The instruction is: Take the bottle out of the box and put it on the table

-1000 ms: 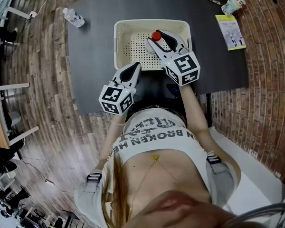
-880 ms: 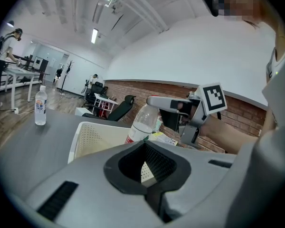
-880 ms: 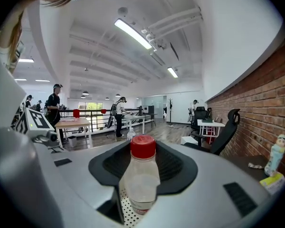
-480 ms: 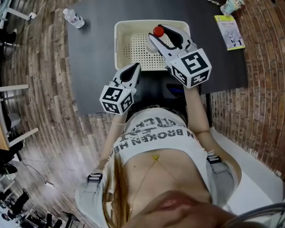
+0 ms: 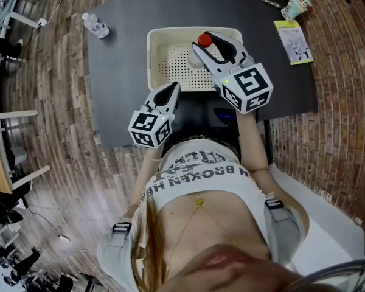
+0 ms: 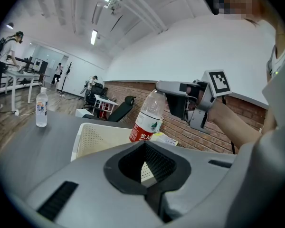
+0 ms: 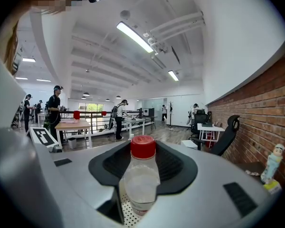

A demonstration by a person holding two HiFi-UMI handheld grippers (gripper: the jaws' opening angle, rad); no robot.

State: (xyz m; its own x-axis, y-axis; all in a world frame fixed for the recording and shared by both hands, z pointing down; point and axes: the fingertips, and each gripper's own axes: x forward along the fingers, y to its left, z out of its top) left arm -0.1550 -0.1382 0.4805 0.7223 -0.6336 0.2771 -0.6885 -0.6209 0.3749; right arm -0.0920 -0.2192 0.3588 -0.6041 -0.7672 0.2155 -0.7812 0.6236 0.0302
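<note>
A clear water bottle with a red cap (image 5: 204, 40) and a red label hangs upright over the cream perforated box (image 5: 151, 59). My right gripper (image 5: 208, 44) is shut on its upper body, just under the cap. In the right gripper view the bottle (image 7: 141, 179) stands between the black pads, with the box floor showing below it. The left gripper view shows the bottle (image 6: 146, 118) lifted above the box (image 6: 92, 137), held by the right gripper (image 6: 180, 99). My left gripper (image 5: 172, 87) hovers at the table's near edge, in front of the box, shut and holding nothing.
The box sits on a dark table (image 5: 121, 72). A second water bottle (image 5: 95, 24) stands at the table's far left corner. A yellow-green booklet (image 5: 294, 41) and a small figurine (image 5: 295, 6) lie at the far right. Brick floor surrounds the table.
My right gripper has risen with the bottle, lifting it higher over the box. The left gripper has stayed where it was.
</note>
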